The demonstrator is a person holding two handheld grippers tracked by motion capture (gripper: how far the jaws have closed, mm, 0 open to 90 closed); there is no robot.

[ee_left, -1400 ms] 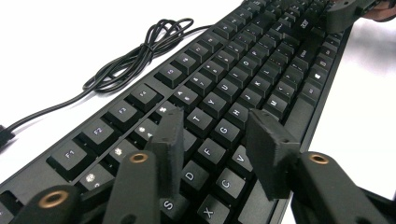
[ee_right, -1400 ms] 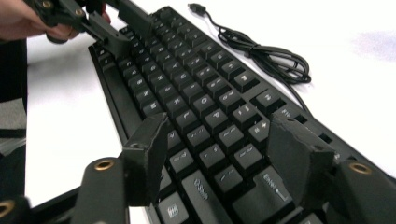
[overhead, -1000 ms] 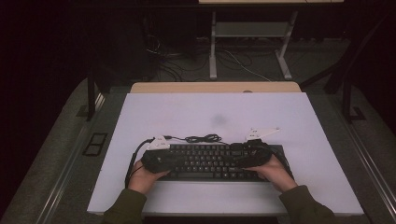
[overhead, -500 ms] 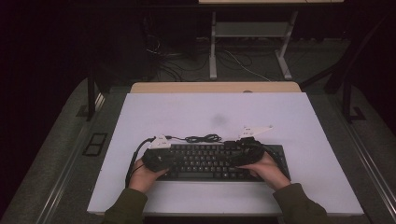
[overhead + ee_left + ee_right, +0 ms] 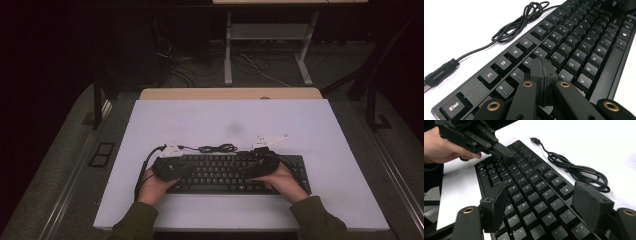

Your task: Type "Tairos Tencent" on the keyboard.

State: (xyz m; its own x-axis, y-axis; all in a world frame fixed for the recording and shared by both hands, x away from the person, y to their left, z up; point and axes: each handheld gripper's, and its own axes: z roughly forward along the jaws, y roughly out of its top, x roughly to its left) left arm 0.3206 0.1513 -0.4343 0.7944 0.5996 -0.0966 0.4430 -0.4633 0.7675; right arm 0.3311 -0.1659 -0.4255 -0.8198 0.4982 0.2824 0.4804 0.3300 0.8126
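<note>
A black keyboard (image 5: 225, 176) lies across the near part of the white table (image 5: 210, 120). Its black cable (image 5: 217, 148) is coiled just behind it and ends in a USB plug (image 5: 439, 73). My left gripper (image 5: 541, 67) is shut with nothing between its jaws, and its tips rest over the number row at the keyboard's left end (image 5: 507, 155). My right gripper (image 5: 541, 188) is open and hovers over the letter keys right of the middle. In the high view the left gripper (image 5: 187, 167) and the right gripper (image 5: 247, 162) point toward each other above the keys.
A person's hands and green sleeves come in from the near table edge. The coiled cable (image 5: 576, 170) lies on the table beyond the function row. A wooden strip (image 5: 230, 93) borders the table's far edge, and a desk frame (image 5: 265, 35) stands behind on the dark floor.
The right hand and its gripper have shifted a little to the left along the keyboard. The left hand has stayed where it was.
</note>
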